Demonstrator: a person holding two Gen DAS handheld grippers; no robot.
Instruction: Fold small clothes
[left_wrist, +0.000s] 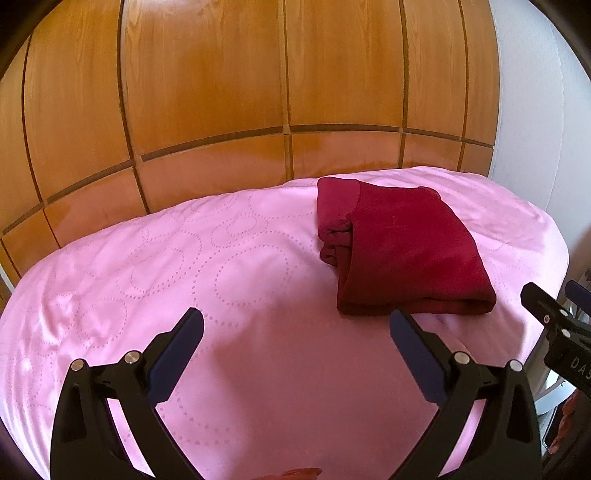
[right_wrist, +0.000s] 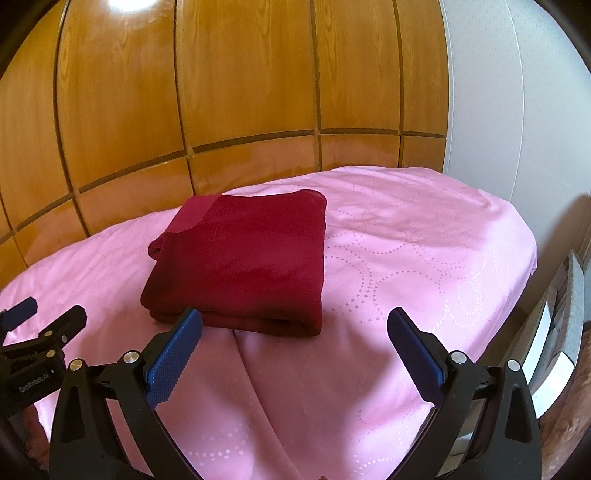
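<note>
The left gripper (left_wrist: 295, 325) is wide open and holds nothing. It hangs over the bare pink bed cover (left_wrist: 184, 258). The cover has rings of little dots on it.

Next, to the right of it, is the dark red cloth (left_wrist: 402, 254). It lies on the bed in a neat flat stack, with a lighter red band at its far end. Its layers show along the left side and near edge. Neither gripper touches it.

The right gripper (right_wrist: 295, 325) is wide open too, and empty. Its left blue pad (right_wrist: 173, 362) is just in front of the near edge of the red cloth (right_wrist: 240, 258).

The folding of this cloth looks done, or almost done. Next, I think, it could be pressed flat or moved aside, and then a new small cloth is needed. No other cloth shows here.

Behind the bed is a brown wood wall (left_wrist: 207, 92).

There is some writing. The left gripper's body says "GenRobot.AI" in the right view. The right gripper's body shows "DAS" in the left view, and the rest is cut off.
</note>
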